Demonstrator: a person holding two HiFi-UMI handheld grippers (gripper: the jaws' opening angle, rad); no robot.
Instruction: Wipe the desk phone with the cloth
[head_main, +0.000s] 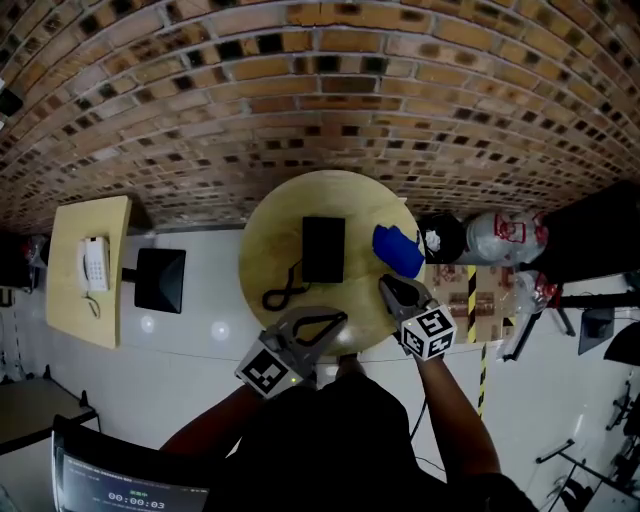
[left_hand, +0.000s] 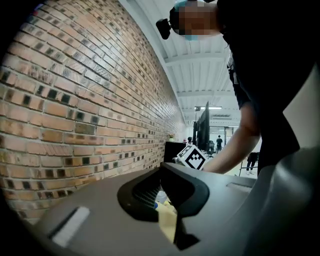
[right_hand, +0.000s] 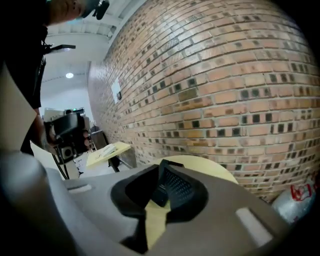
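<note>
Both grippers hover at the near edge of the round table (head_main: 262, 225), the left gripper (head_main: 340, 320) and right gripper (head_main: 385, 283) each with jaws pressed together on nothing. Past them the black desk phone (head_main: 323, 248) lies mid-table, its long axis running from the near edge toward the brick wall (head_main: 320, 90), with bare tabletop all round it. The blue cloth (head_main: 398, 250) sits at the right edge, near the right gripper's tips but apart from them
</note>
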